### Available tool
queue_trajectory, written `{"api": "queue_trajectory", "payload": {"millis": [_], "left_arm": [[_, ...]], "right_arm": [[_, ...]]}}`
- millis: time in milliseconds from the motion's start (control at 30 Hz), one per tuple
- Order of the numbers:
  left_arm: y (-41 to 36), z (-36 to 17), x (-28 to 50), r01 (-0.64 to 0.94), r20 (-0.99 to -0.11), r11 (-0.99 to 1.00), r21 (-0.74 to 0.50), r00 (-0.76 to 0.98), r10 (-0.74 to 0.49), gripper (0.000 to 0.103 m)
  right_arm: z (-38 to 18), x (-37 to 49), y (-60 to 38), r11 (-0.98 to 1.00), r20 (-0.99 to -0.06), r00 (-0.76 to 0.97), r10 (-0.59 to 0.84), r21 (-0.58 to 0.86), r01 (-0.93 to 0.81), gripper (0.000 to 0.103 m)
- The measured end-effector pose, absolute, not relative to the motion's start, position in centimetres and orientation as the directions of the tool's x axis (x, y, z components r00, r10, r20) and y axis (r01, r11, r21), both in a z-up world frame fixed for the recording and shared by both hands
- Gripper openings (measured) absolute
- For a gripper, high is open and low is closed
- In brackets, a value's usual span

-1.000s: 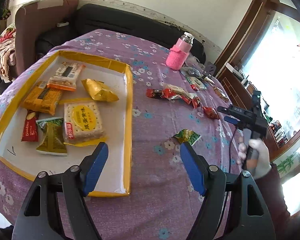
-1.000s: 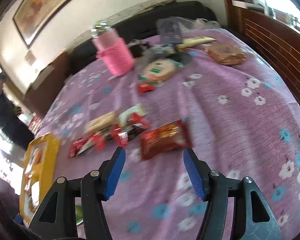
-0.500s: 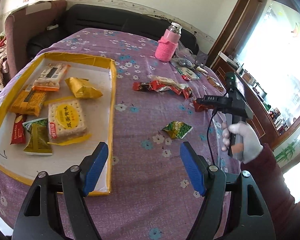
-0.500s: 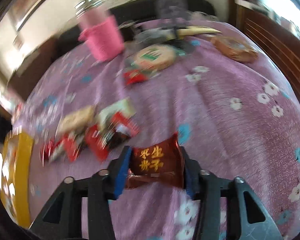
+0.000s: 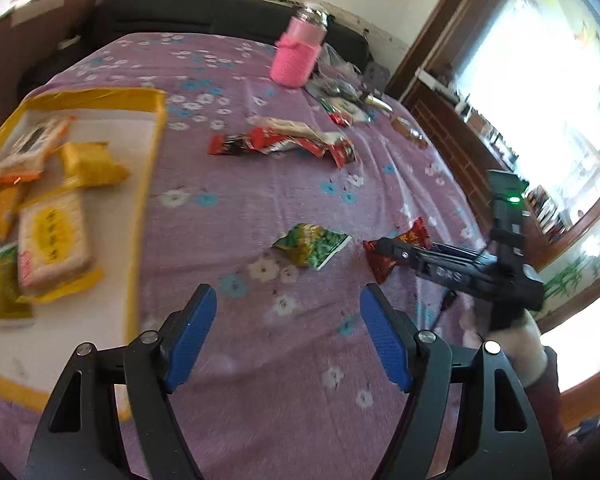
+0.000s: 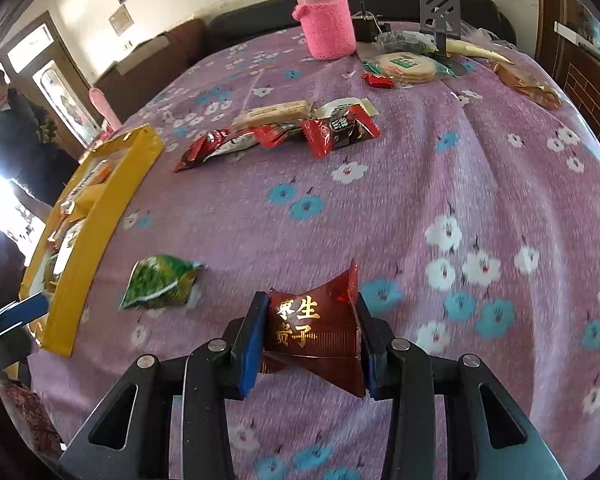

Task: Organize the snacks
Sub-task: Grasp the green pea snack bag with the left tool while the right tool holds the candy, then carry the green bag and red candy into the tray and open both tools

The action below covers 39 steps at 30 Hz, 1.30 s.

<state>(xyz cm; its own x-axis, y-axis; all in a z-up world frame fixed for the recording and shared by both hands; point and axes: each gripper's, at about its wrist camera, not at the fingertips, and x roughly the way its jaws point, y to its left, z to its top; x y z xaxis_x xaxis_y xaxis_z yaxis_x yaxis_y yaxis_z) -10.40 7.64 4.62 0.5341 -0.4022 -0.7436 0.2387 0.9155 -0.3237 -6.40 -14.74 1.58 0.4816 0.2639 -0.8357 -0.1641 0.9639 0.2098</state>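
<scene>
My right gripper is shut on a dark red snack packet with gold lettering, held above the purple flowered cloth. The packet also shows in the left wrist view, pinched in the right gripper. A green snack packet lies on the cloth left of it, also in the right wrist view. My left gripper is open and empty, hovering near the cloth. The yellow-rimmed tray at the left holds several snacks.
A row of red and beige packets lies mid-table. A pink-sleeved bottle, a round cracker pack and a phone stand are at the far end. A sofa runs behind; a person stands at the left.
My right gripper has lifted the dark red packet and carried it left toward the green packet. My left gripper has shifted right, away from the tray, still open.
</scene>
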Motion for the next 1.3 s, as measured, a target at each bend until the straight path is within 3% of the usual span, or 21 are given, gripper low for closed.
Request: {"api": "queue_trajectory", "payload": {"millis": [200, 367, 533, 600, 667, 967, 1133, 1300], "left_arm": [[4.3, 2.9, -7.1, 0.275, -0.754, 0.925, -0.263, 0.539, -0.375, 0.074], [1.6, 2.4, -5.8, 0.328, -0.755, 0.938, -0.115, 0.585, -0.297, 0.074], [0.4, 1.1, -4.7, 0.339, -0.782, 0.938, -0.073, 0.564, -0.265, 0.074], [0.1, 0.6, -4.6, 0.339, -0.793, 0.938, -0.068, 0.552, -0.257, 0.058], [-0.1, 0.5, -4.8, 0.334, -0.795, 0.942, -0.033, 0.563, -0.227, 0.051], [3.1, 2.7, -6.7, 0.270, -0.752, 0.957, -0.102, 0.609, -0.252, 0.049], [7.5, 5.6, -9.1, 0.215, -0.709, 0.962, -0.165, 0.653, -0.268, 0.049], [14.2, 7.7, -11.3, 0.104, -0.676, 0.979, -0.175, 0.711, -0.196, 0.049]], "right_arm": [[0.9, -6.9, -16.9, 0.932, -0.771, 0.529, 0.355, 0.337, -0.135, 0.041], [0.6, -6.9, -17.2, 0.921, -0.745, 0.549, 0.378, 0.360, -0.146, 0.042], [0.6, -7.0, -17.2, 0.920, -0.738, 0.558, 0.381, 0.364, -0.148, 0.042], [0.5, -7.0, -17.1, 0.922, -0.738, 0.561, 0.376, 0.357, -0.148, 0.042], [0.6, -7.1, -17.0, 0.925, -0.738, 0.564, 0.370, 0.350, -0.148, 0.042], [0.6, -7.3, -16.9, 0.935, -0.732, 0.590, 0.340, 0.329, -0.130, 0.040], [1.4, -7.4, -17.8, 0.915, -0.709, 0.599, 0.372, 0.388, -0.109, 0.040], [3.7, -7.8, -15.9, 0.894, -0.687, 0.591, 0.423, 0.424, -0.147, 0.040]]}}
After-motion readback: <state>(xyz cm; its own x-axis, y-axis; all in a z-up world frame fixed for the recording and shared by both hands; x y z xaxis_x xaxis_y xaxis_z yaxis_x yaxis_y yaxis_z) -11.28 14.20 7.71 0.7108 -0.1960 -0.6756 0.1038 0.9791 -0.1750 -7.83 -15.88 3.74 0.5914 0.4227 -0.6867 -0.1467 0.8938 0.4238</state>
